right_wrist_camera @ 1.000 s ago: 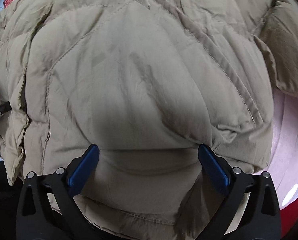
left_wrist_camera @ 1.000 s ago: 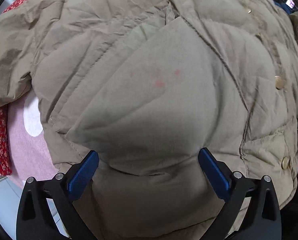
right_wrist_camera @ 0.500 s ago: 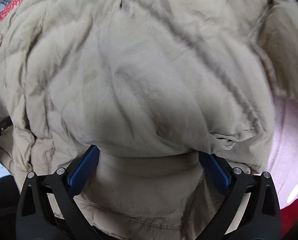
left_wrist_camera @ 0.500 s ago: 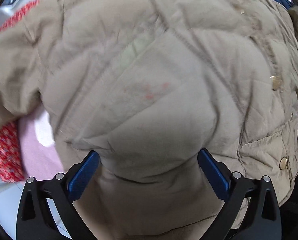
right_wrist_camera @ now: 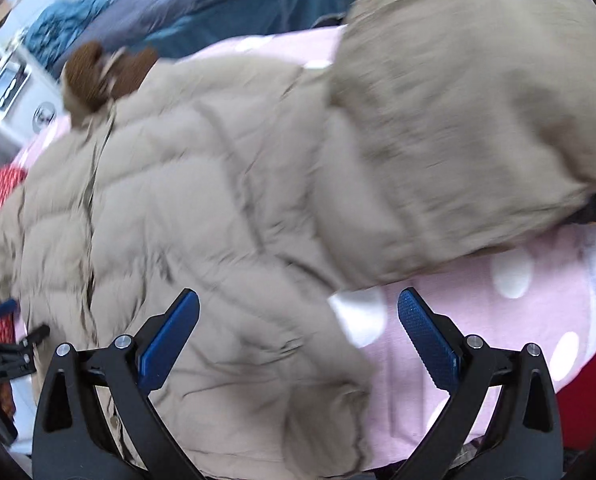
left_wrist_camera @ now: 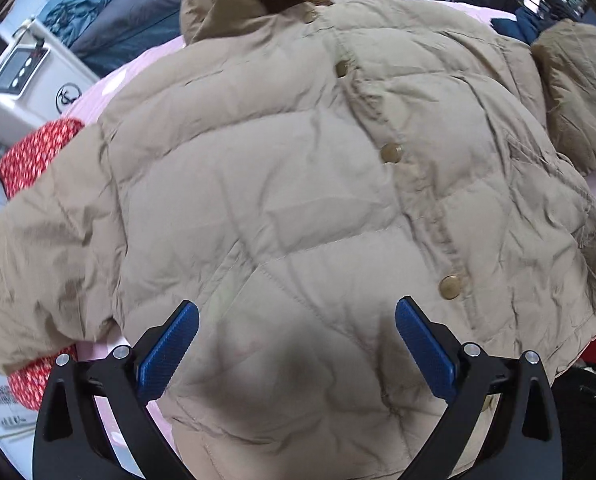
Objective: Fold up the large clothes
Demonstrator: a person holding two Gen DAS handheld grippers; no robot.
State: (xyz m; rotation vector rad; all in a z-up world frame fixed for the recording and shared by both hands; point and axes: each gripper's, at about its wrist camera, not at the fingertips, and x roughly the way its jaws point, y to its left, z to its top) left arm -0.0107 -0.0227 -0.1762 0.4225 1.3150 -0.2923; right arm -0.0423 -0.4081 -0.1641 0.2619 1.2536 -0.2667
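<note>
The jacket (left_wrist_camera: 298,200) is spread across frame centre; jaws of both the left gripper (left_wrist_camera: 296,344) and the right gripper (right_wrist_camera: 298,340) are held apart, empty.

No text can be read: the round emblem (left_wrist_camera: 69,95) on the white appliance (left_wrist_camera: 25,88), upper left, is illegible.
</note>
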